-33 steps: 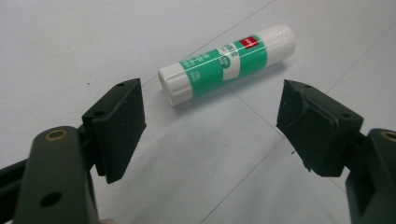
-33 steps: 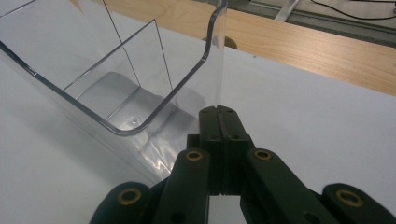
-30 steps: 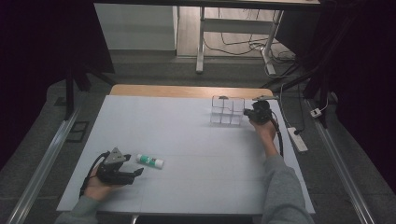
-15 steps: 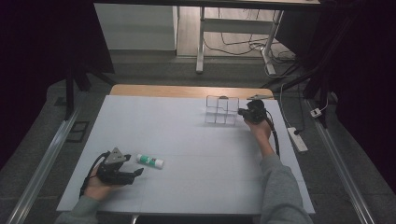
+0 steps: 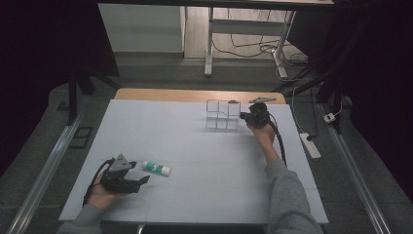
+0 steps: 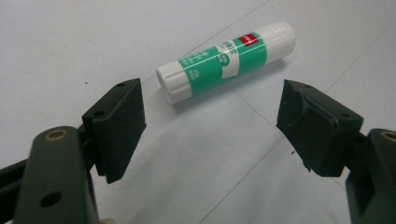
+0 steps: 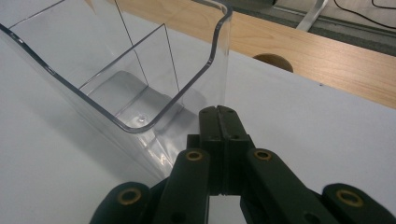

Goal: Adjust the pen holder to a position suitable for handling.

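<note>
Nearest me, my left gripper (image 5: 139,181) lay low on the table (image 5: 160,126) at about 7 o'clock, jaws spread wide and holding nothing. The glue stick (image 5: 156,168) lay flat just beyond the jaws, toward 1 o'clock from them, apart from both pads (image 6: 119,122). In the left gripper view it (image 6: 226,60) sat slantwise, white cap end nearest. To take it cleanly, I judged I should slide forward until the pads straddled the green label, turning the wrist so the jaws crossed the tube squarely, lest it roll away.

Farther out, at about 1 o'clock, my right gripper (image 5: 244,117) was clenched on nothing, its closed tips (image 7: 219,122) right against the near corner of the clear bin (image 7: 140,88). That looked like nudging, so I judged a slow, level push safest, since the light bin could skid or tip.

The table's middle lay open between stick and bin, a good carrying lane. The bin (image 5: 222,114) stood close to the far edge, where the wooden strip (image 5: 195,94) began, so there was little room to push outward.
</note>
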